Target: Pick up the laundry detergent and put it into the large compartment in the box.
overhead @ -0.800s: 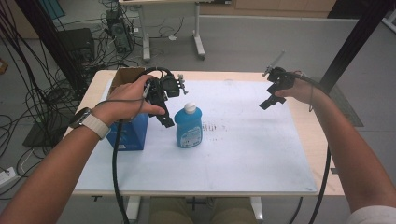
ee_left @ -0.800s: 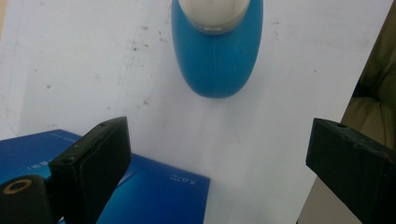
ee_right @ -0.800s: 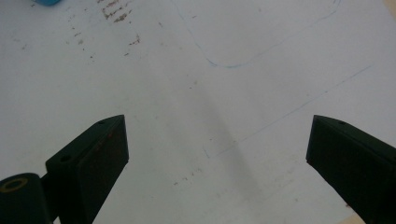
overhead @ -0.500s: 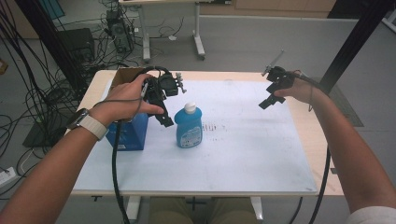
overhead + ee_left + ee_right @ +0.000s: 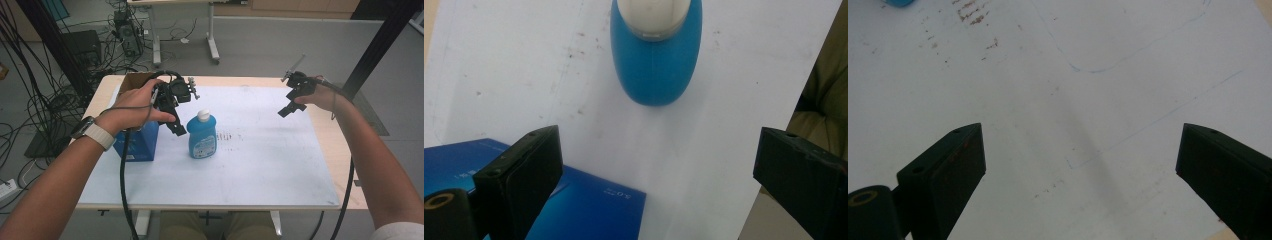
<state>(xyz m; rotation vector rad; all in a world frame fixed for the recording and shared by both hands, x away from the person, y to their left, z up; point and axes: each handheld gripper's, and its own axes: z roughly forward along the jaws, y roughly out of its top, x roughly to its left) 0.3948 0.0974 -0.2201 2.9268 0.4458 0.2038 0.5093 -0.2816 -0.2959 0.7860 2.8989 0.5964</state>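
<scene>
Blue bottle (image 5: pixel 202 136) with white cap, upright on the white sheet (image 5: pixel 260 165), left of the table's middle. Left gripper (image 5: pixel 176 126) just beside it at the bottle's ten o'clock, held above the sheet, jaws wide apart with nothing between them and no contact with the bottle. In the left gripper view, bottle (image 5: pixel 655 55) at twelve o'clock, well beyond the black jaws, cap toward the lens; blue box (image 5: pixel 574 210) at seven o'clock, under the near jaw. In the high view, blue box (image 5: pixel 137 142) at the bottle's nine o'clock, close beside it, partly under the left hand (image 5: pixel 137 102). Brown cardboard box (image 5: pixel 131 80) at the table's far left edge, at eleven o'clock from the bottle. Right gripper (image 5: pixel 289 107) far off at the bottle's two o'clock, held over the sheet, jaws spread wide, empty. In the right gripper view, stained white sheet (image 5: pixel 1063 100) beneath the open jaws, a sliver of blue (image 5: pixel 898 2) at eleven o'clock.
</scene>
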